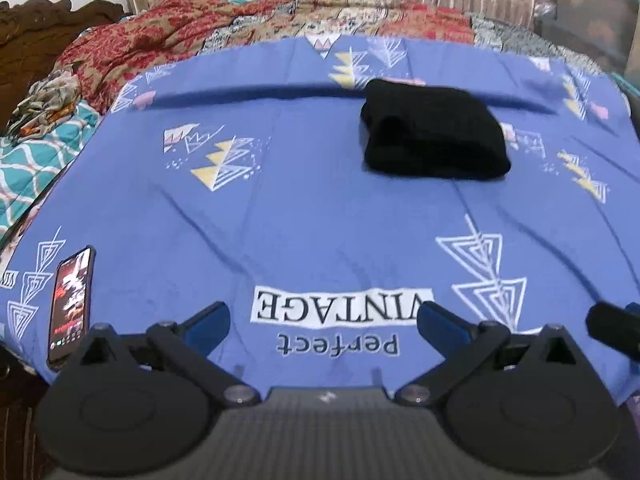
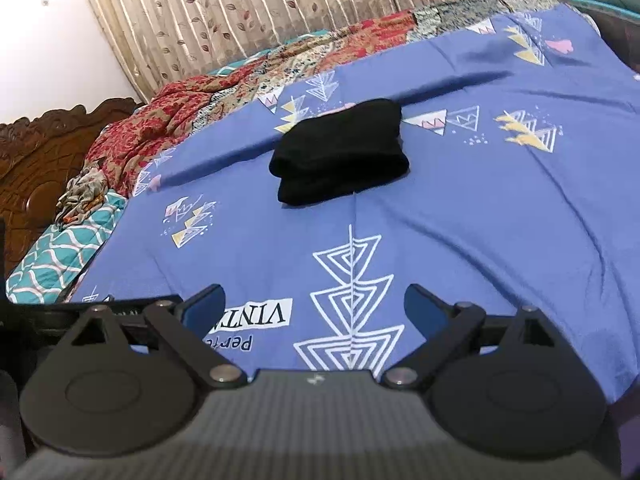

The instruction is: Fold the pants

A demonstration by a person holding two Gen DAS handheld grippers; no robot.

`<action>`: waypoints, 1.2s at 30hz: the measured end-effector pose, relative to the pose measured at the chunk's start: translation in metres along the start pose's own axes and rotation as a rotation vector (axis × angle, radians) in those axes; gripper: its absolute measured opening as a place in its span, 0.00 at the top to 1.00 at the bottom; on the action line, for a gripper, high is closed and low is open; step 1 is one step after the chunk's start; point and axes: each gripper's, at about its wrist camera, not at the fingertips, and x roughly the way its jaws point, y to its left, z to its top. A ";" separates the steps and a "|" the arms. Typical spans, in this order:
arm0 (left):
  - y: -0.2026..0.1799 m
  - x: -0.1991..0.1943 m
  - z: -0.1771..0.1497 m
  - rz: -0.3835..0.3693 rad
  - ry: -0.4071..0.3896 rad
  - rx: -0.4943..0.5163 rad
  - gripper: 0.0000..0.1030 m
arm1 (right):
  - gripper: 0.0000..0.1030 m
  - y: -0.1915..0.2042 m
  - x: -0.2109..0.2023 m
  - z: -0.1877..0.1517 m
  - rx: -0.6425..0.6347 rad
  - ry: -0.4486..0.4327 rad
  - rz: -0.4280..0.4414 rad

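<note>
Folded black pants (image 1: 434, 134) lie crosswise (compact bundle); both fingers wide, empty.

My left gripper (image 1: 324, 320) and right gripper (image 2: 314, 306) look alike: matte black linkage arms with silver pivot screws, round black discs at the base, and blue fingertip pads (image 1: 440, 322). A grey ribbed housing sits between the discs.

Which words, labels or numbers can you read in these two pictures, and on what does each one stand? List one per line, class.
"VINTAGE": black capitals in a white box printed on the blue patterned bedsheet, seen upside down.
"Perfect": dark letters on the same sheet, next to that box, also upside down.
Lit screen of the black smartphone lying on the sheet: too blurred to read.
Folded black pants: no text visible.
</note>
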 end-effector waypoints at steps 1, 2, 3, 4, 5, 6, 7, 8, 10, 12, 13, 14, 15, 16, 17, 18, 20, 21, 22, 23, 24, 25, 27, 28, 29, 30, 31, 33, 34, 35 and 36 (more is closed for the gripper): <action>0.000 0.000 -0.001 0.007 -0.001 0.001 0.00 | 0.05 -0.001 0.000 0.000 0.008 0.005 -0.002; 0.000 0.000 -0.001 0.013 -0.004 0.002 0.00 | 0.05 -0.001 0.000 -0.001 0.015 0.009 -0.003; 0.000 0.001 -0.001 0.020 -0.006 0.002 0.00 | 0.05 -0.001 0.000 -0.002 0.019 0.011 -0.003; 0.000 0.001 -0.001 0.028 -0.006 0.003 0.00 | 0.05 -0.002 0.000 -0.003 0.023 0.011 -0.003; 0.000 0.002 -0.001 0.035 -0.006 0.003 0.00 | 0.05 -0.002 -0.001 -0.003 0.027 0.012 -0.003; 0.000 0.002 -0.001 0.040 -0.005 0.003 0.00 | 0.05 -0.002 -0.001 -0.004 0.032 0.014 -0.002; 0.001 0.003 0.000 0.044 -0.004 0.004 0.00 | 0.05 -0.003 -0.001 -0.004 0.037 0.018 -0.001; 0.000 0.004 0.000 0.050 -0.002 0.005 0.00 | 0.05 -0.004 -0.001 -0.004 0.043 0.021 0.001; -0.001 0.006 0.000 0.065 0.004 0.012 0.00 | 0.05 -0.006 0.001 -0.005 0.058 0.031 0.002; -0.003 0.009 -0.001 0.076 0.014 0.024 0.00 | 0.05 -0.008 0.001 -0.006 0.070 0.038 0.004; -0.004 0.010 -0.001 0.081 0.022 0.032 0.00 | 0.05 -0.010 0.002 -0.006 0.074 0.042 0.006; -0.005 0.011 -0.001 0.085 0.027 0.039 0.00 | 0.05 -0.010 0.002 -0.006 0.078 0.046 0.007; -0.006 0.012 -0.002 0.091 0.030 0.045 0.00 | 0.05 -0.013 0.003 -0.006 0.080 0.050 0.010; -0.006 0.014 -0.002 0.096 0.032 0.051 0.00 | 0.05 -0.014 0.004 -0.006 0.084 0.053 0.013; -0.008 0.015 -0.002 0.103 0.035 0.058 0.00 | 0.05 -0.015 0.004 -0.006 0.088 0.057 0.015; -0.009 0.016 -0.003 0.110 0.037 0.065 0.00 | 0.05 -0.016 0.005 -0.007 0.092 0.060 0.016; -0.011 0.018 -0.003 0.119 0.043 0.075 0.00 | 0.05 -0.018 0.006 -0.007 0.099 0.067 0.019; -0.011 0.019 -0.002 0.122 0.047 0.078 0.00 | 0.05 -0.019 0.007 -0.007 0.103 0.070 0.021; -0.012 0.020 -0.002 0.125 0.049 0.079 0.00 | 0.05 -0.021 0.007 -0.007 0.109 0.073 0.022; -0.012 0.021 -0.002 0.129 0.051 0.081 0.00 | 0.05 -0.022 0.007 -0.007 0.114 0.075 0.023; -0.013 0.022 -0.001 0.133 0.052 0.082 0.00 | 0.05 -0.024 0.007 -0.007 0.117 0.078 0.024; -0.013 0.022 -0.001 0.137 0.053 0.083 0.00 | 0.05 -0.025 0.007 -0.007 0.120 0.079 0.025; -0.013 0.025 0.000 0.145 0.062 0.085 0.00 | 0.05 -0.027 0.008 -0.006 0.125 0.084 0.029; -0.013 0.025 0.000 0.147 0.066 0.087 0.00 | 0.05 -0.028 0.009 -0.006 0.126 0.088 0.032; -0.013 0.026 0.000 0.146 0.069 0.089 0.00 | 0.05 -0.029 0.009 -0.006 0.129 0.090 0.034; -0.014 0.027 0.000 0.148 0.071 0.091 0.00 | 0.05 -0.030 0.010 -0.007 0.132 0.094 0.036; -0.014 0.027 -0.001 0.150 0.071 0.095 0.00 | 0.05 -0.031 0.010 -0.007 0.134 0.097 0.039; -0.015 0.028 -0.001 0.158 0.070 0.104 0.00 | 0.05 -0.033 0.012 -0.007 0.142 0.105 0.042; -0.016 0.028 -0.001 0.161 0.069 0.107 0.00 | 0.05 -0.034 0.012 -0.006 0.145 0.108 0.044; -0.016 0.028 -0.001 0.163 0.071 0.110 0.00 | 0.05 -0.035 0.013 -0.006 0.148 0.110 0.044; -0.017 0.029 0.000 0.164 0.072 0.113 0.00 | 0.05 -0.035 0.013 -0.007 0.150 0.111 0.045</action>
